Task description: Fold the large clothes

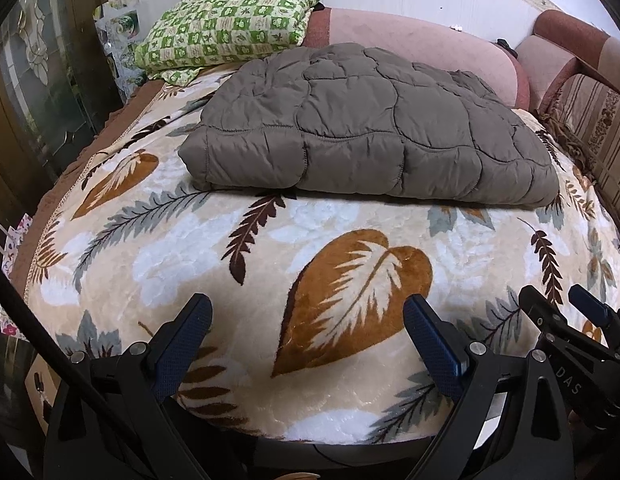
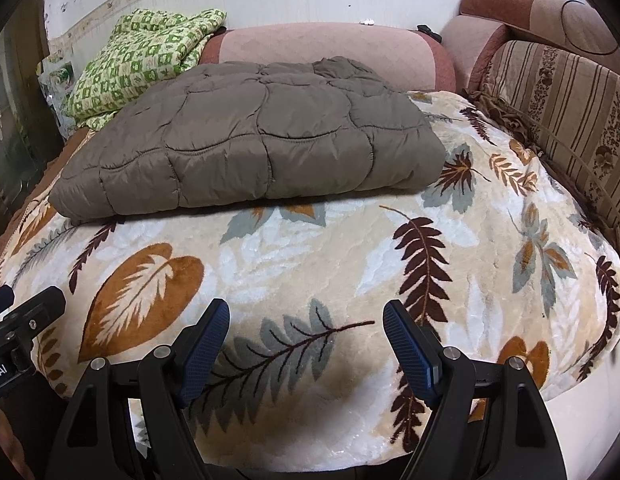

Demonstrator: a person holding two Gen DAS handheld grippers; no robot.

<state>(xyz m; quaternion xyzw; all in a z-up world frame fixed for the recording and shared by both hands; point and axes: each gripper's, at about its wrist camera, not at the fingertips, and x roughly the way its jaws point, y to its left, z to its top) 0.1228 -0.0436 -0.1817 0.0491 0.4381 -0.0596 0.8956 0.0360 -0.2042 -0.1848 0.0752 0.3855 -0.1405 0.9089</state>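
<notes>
A grey-brown quilted padded garment (image 1: 361, 124) lies folded into a thick rectangle on the far half of the leaf-patterned blanket (image 1: 182, 252). It also shows in the right wrist view (image 2: 246, 140). My left gripper (image 1: 308, 320) is open and empty above the blanket's near edge, well short of the garment. My right gripper (image 2: 306, 328) is open and empty at the same near edge, to the right of the left one. The right gripper's tips show in the left wrist view (image 1: 565, 300). The left gripper's tips show in the right wrist view (image 2: 26, 300).
A green checked quilt (image 1: 226, 20) lies bunched at the back left. A pink bolster (image 1: 409, 44) runs along the back wall. A striped sofa arm (image 2: 565, 92) borders the right side. A dark glass-fronted cabinet (image 1: 38, 80) stands at the left.
</notes>
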